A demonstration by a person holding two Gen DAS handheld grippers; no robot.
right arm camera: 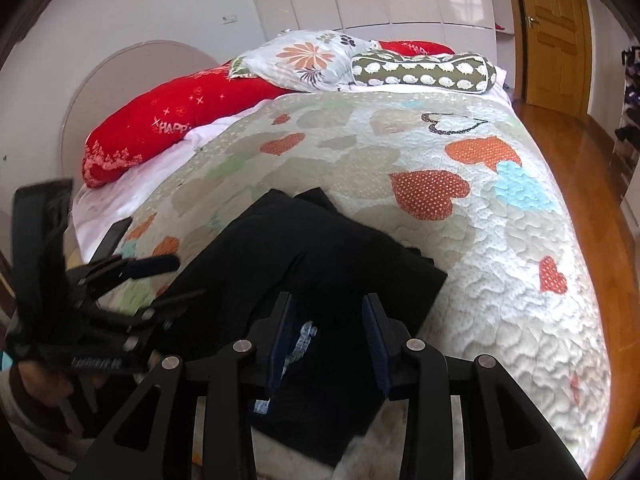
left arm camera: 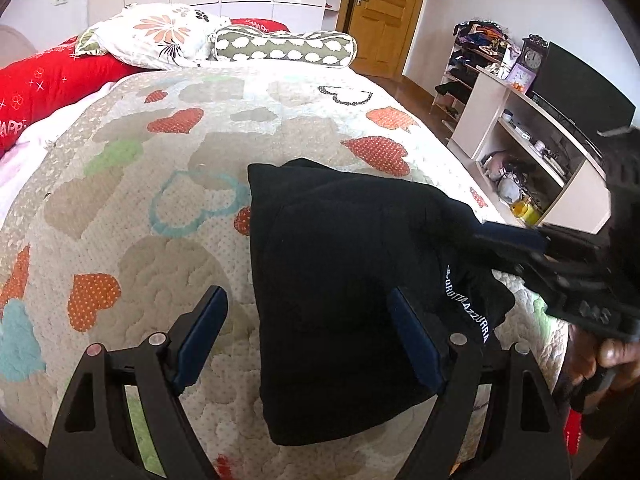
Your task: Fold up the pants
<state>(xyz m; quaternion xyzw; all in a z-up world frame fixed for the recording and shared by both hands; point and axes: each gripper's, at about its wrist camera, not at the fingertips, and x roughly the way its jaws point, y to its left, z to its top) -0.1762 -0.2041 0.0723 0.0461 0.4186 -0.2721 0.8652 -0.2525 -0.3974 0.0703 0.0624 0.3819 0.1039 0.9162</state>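
Note:
The black pants (left arm camera: 340, 280) lie folded in a thick stack on the heart-patterned quilt (left arm camera: 160, 200), near its front edge. My left gripper (left arm camera: 308, 336) is open just above the stack's left front edge, holding nothing. My right gripper (left arm camera: 516, 248) comes in from the right, its fingers around a raised fold of the pants by the white lettering. In the right wrist view the right gripper (right arm camera: 330, 344) has its jaws partly closed with black cloth of the pants (right arm camera: 320, 248) and a white label between them. The left gripper (right arm camera: 156, 280) shows open at the left.
Pillows (left arm camera: 160, 36) and a red bolster (left arm camera: 48, 80) lie at the head of the bed. A shelf unit (left arm camera: 532, 140) with a TV and clutter stands to the right, past a strip of wooden floor (right arm camera: 592, 200). A wooden door (left arm camera: 384, 16) is at the back.

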